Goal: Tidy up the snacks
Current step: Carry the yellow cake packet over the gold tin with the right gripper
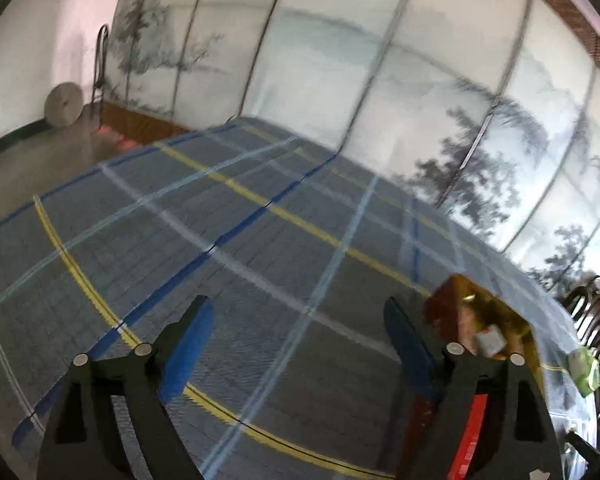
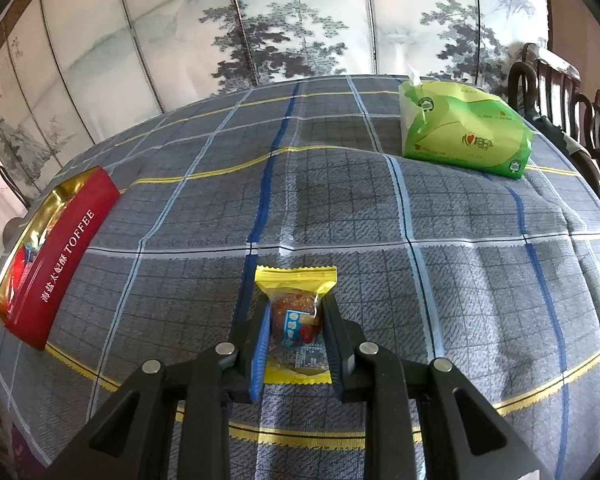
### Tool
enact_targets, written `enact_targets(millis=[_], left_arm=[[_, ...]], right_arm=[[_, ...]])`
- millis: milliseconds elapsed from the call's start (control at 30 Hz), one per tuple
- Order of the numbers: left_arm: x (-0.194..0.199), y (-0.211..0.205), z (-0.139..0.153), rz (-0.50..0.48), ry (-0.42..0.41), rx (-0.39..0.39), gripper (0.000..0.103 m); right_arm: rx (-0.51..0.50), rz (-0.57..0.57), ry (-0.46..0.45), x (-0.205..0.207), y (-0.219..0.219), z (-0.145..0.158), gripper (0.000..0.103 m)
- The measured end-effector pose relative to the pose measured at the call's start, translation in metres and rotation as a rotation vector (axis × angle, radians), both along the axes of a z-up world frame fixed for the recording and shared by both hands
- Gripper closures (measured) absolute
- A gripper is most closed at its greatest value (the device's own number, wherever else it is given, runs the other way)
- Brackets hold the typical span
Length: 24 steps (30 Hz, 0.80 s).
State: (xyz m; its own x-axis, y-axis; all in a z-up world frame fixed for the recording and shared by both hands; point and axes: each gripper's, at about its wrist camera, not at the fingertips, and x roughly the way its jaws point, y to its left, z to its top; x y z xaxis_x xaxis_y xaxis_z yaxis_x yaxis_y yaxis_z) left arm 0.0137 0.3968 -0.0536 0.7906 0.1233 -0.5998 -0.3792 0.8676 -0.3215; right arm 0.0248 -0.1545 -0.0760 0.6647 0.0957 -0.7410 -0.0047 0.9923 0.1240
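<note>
Tin [image 1: 480,320] contents blurred, half-hidden

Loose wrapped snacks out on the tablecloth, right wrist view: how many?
1. A yellow-wrapped snack sits near the cloth's front, clamped in the right gripper. The red toffee box at left holds more pieces, too jumbled to count. The green tissue pack isn't a snack.

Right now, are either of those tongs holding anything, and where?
The right tongs pinch the yellow snack packet by its sides, mid-body. The left tongs are open, empty.
</note>
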Motion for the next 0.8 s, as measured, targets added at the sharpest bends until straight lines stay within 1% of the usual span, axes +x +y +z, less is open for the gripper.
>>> enact_targets(millis=[67,100,133,167,200,267,333,433,500,600,667,800], left_arm=[[0.007,0.001,-0.012,0.013,0.057,0.012,0.018],[0.008,0.001,-0.016,0.010,0.060,0.015,0.018],[0.008,0.000,-0.018,0.003,0.061,0.001,0.018],[0.007,0.000,-0.018,0.002,0.054,0.003,0.017],[0.006,-0.001,-0.016,0.004,0.040,0.015,0.016],[0.004,-0.005,-0.014,-0.002,0.020,0.041,0.009],[0.005,-0.011,-0.013,-0.023,0.015,0.065,0.008],[0.003,-0.022,-0.009,-0.044,-0.006,0.119,0.008],[0.000,-0.028,-0.005,-0.060,-0.034,0.150,0.005],[-0.004,-0.035,-0.001,-0.052,-0.066,0.190,0.001],[-0.003,-0.035,0.000,-0.062,-0.070,0.190,0.001],[-0.002,-0.030,0.000,-0.057,-0.072,0.163,0.001]], right_arm=[[0.002,-0.006,0.002,0.000,0.002,0.000,0.078],[0.003,-0.007,0.004,-0.001,0.002,0.000,0.078],[0.004,-0.008,0.006,-0.001,0.003,0.000,0.078],[0.007,-0.011,0.010,-0.002,0.003,0.000,0.078],[0.010,-0.013,0.013,0.000,0.006,0.001,0.078],[0.018,-0.008,0.016,-0.001,0.010,0.003,0.078],[0.022,0.007,0.010,-0.001,0.016,0.006,0.078],[0.029,0.057,-0.010,0.001,0.039,0.019,0.078],[0.035,0.100,-0.028,0.005,0.058,0.029,0.078],[0.043,0.172,-0.055,0.010,0.091,0.045,0.078],[0.051,0.218,-0.069,0.013,0.114,0.054,0.078],[0.073,0.291,-0.076,0.023,0.152,0.063,0.078]])
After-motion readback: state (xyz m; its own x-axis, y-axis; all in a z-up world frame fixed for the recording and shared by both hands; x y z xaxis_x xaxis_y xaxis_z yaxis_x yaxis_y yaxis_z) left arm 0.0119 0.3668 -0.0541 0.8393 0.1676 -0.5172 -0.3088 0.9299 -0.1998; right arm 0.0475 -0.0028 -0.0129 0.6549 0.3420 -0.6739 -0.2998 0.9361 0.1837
